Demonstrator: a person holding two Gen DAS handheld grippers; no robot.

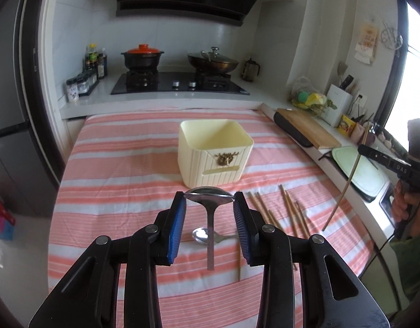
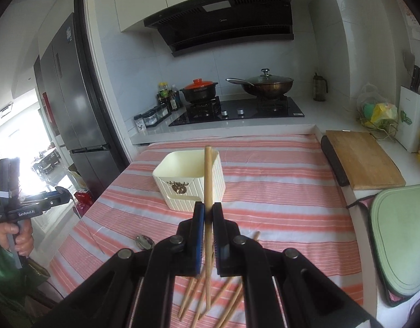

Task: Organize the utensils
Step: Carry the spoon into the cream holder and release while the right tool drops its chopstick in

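Note:
My left gripper (image 1: 209,201) is shut on the bowl of a metal spoon (image 1: 210,195), whose handle hangs down between the blue pads. It hovers above the striped cloth, just short of the cream utensil box (image 1: 214,154). A second spoon (image 1: 203,235) lies on the cloth below. My right gripper (image 2: 207,210) is shut on one wooden chopstick (image 2: 208,180), held upright above several loose chopsticks (image 2: 223,292) on the cloth, with the cream box (image 2: 190,179) ahead. From the left wrist view the right gripper (image 1: 360,149) shows at the far right with its chopstick slanting down.
A wooden cutting board (image 2: 361,158) and a green board (image 2: 401,235) lie along the right counter. Behind the striped table (image 1: 122,164) is a hob with a red-lidded pot (image 1: 142,56) and a wok (image 1: 213,60). A fridge (image 2: 73,95) stands at the left.

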